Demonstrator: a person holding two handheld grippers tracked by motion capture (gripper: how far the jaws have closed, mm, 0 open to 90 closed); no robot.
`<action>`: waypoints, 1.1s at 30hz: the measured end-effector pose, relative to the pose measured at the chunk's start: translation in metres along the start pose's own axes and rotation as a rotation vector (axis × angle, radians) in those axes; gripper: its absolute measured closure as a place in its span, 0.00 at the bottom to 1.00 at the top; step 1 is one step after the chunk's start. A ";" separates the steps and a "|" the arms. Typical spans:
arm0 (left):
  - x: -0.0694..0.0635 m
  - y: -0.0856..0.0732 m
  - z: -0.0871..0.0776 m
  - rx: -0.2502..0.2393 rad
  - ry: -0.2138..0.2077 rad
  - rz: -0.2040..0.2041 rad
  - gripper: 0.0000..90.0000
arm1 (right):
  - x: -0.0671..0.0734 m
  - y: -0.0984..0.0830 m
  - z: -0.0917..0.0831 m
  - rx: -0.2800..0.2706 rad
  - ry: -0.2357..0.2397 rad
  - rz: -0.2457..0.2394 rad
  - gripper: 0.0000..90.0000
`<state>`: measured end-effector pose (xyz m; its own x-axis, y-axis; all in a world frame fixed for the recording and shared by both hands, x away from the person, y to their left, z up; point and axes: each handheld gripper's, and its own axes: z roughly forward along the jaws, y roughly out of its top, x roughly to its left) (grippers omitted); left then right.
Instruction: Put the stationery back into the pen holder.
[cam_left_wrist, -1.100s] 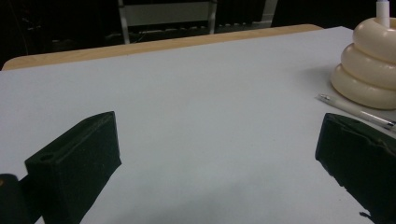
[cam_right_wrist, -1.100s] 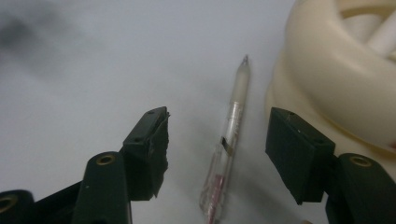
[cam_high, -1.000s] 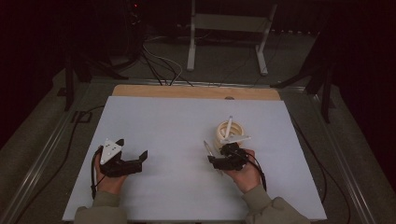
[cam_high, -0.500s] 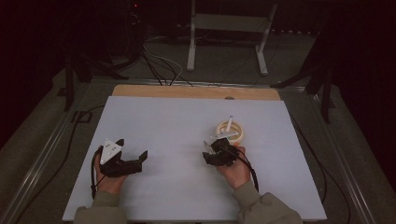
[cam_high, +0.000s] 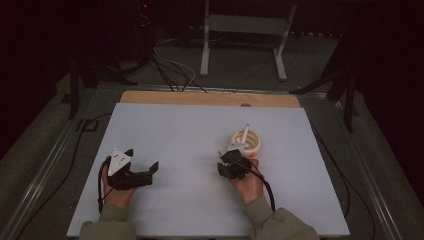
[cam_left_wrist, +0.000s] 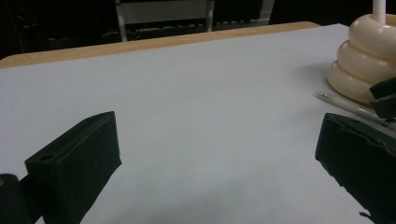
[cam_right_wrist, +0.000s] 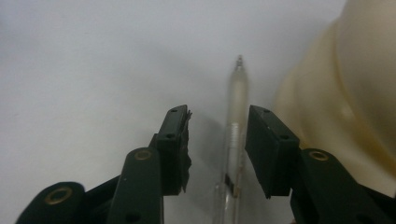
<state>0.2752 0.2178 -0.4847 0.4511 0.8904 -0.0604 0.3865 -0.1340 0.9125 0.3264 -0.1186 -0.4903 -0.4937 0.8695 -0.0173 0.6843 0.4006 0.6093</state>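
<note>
Overhead, the right tool (cam_high: 231, 150) is reaching beside the cream ribbed ceramic holder (cam_high: 246, 142) on the white surface (cam_high: 190, 130), while the left tool (cam_high: 142, 167) is gaping wide, well apart. Along the right tool's own jaws, which have just been closing, the clear plastic pen (cam_right_wrist: 236, 116) is lying lengthwise between the narrowing pads, unpinched.

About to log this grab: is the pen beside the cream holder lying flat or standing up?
Lying flat. The pen rests on the white table between the right gripper jaws, beside the cream holder.
</note>
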 end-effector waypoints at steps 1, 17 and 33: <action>0.000 0.000 0.000 -0.001 0.000 0.000 0.01 | 0.000 0.000 0.001 -0.001 -0.007 0.006 0.66; -0.001 0.000 0.000 0.004 -0.003 0.005 0.01 | 0.002 0.000 0.024 0.030 -0.081 0.034 0.77; -0.002 0.000 0.001 0.009 -0.004 0.011 0.01 | -0.009 0.003 0.022 0.083 0.036 0.072 0.89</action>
<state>0.2751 0.2154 -0.4855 0.4587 0.8871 -0.0518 0.3890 -0.1480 0.9093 0.3447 -0.1191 -0.5057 -0.4599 0.8863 0.0533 0.7599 0.3618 0.5400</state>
